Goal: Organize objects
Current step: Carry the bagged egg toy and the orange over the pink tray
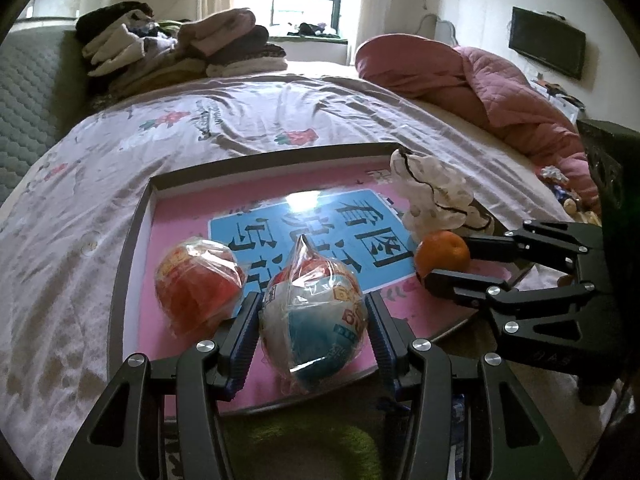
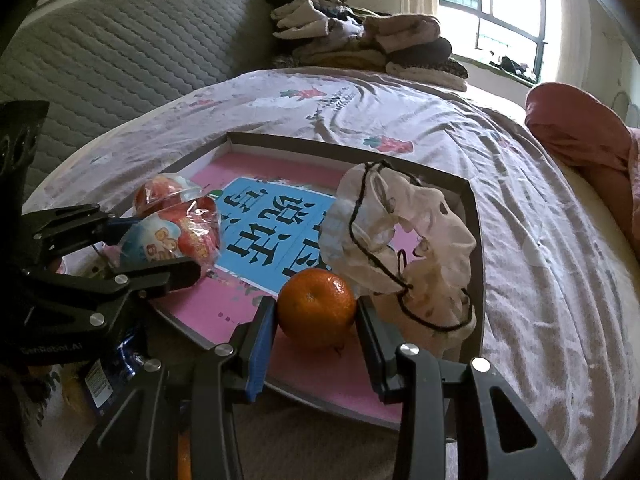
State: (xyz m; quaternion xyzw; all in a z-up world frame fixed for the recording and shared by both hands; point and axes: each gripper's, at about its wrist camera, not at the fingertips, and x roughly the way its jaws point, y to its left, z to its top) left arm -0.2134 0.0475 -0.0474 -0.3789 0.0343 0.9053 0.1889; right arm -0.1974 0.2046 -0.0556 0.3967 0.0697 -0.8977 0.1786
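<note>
Left gripper [image 1: 312, 316] clamps wrapped egg [image 1: 314, 312]; right gripper [image 2: 316, 320] clamps orange [image 2: 316, 306]

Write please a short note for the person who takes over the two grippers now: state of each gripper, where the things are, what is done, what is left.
Left gripper: closed around the blue-and-white wrapped ball, low over the tray.
Right gripper: closed around the orange, at the tray's near edge.
Already in the tray: red wrapped ball and crumpled white cloth pouch.
Left: release both held items in the tray; whether they already touch its floor is unclear.
</note>
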